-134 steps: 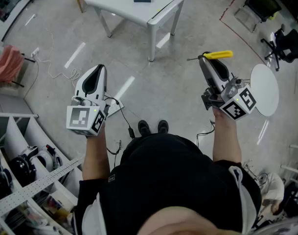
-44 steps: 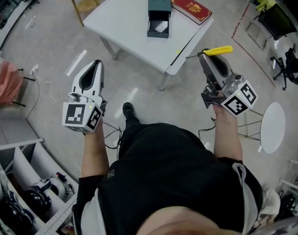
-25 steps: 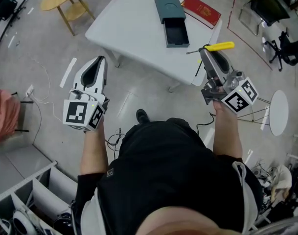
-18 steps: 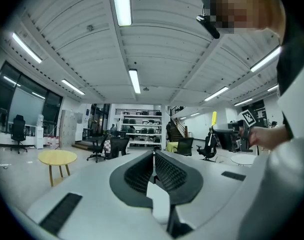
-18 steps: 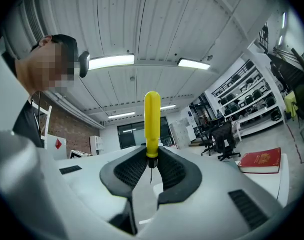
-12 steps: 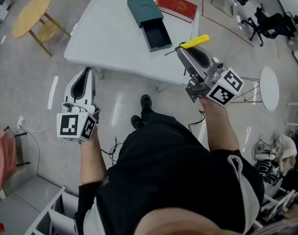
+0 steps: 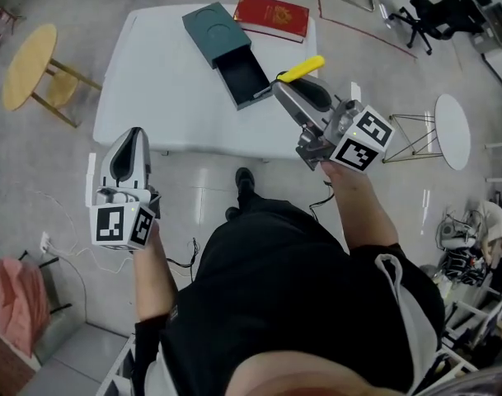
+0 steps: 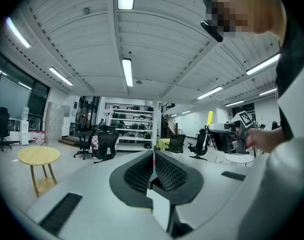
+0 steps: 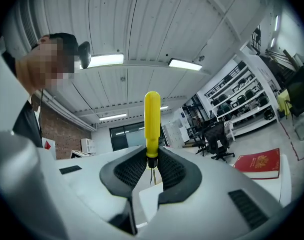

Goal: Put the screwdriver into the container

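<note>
Obs: right gripper [image 7: 283,91] clamped on the screwdriver [image 7: 302,68] just below its yellow handle. Over the last second it has come in over the white table [image 7: 152,97], now just beside the container [image 7: 213,31] and its open drawer [image 7: 245,81]. Release looks near. The left gripper [image 7: 133,141] is closed, empty and off the table.

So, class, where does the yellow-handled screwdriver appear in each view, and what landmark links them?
Head view: screwdriver, upper centre.
Left gripper view: small, right of centre.
Right gripper view: dead centre, upright.
Shared landmark: the right gripper clamping it.
</note>
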Demonstrator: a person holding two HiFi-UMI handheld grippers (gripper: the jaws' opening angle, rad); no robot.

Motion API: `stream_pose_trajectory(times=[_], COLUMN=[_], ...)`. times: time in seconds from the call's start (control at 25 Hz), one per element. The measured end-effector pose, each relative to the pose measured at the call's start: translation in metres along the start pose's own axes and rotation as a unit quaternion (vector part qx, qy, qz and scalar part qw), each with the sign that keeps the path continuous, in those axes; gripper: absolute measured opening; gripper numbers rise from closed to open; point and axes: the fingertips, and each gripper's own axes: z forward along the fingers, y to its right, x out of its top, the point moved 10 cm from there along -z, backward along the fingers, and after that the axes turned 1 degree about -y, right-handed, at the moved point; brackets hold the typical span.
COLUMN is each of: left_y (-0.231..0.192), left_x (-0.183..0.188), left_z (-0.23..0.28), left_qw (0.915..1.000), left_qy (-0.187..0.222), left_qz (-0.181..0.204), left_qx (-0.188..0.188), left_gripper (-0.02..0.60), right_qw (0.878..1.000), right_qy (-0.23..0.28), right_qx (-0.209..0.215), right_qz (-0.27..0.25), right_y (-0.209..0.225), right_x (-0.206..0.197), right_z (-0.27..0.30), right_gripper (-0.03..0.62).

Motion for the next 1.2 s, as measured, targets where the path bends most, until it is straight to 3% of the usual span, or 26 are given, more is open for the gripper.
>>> stream_pose_trajectory(times=[0.36,0.68,0.88,1.2], left_y=[-0.023,-0.026,-0.045,-0.119], left_x=[0.011,0.018,0.020,0.016], left_z=[0.079,0.136,0.164,0.212], left_qw=[0.9996,0.9981,0.9957,0.9855], left_qy=[-0.024,-0.029,-0.026,-0.024], left_qz=[0.015,0.033,0.042,0.051], left_qx=[-0.004,-0.044,-0.079,-0.160], left_gripper=[0.026,0.026,0.026,0.026], right_qw=[1.000,0.998,0.996,0.985], right_qy=[0.021,0.024,0.028,0.020], right_qx=[-0.010,-0.032,-0.072,-0.168], right_qz=[0.021,0.039,0.035,0.031], right_y=[0.073,0.107,0.109,0.099], right_x=[0.011,0.003,0.001,-0.018], right_z=[0.022,0.025,0.026,0.071], right_gripper=[0.084,0.083,0.083,0.084])
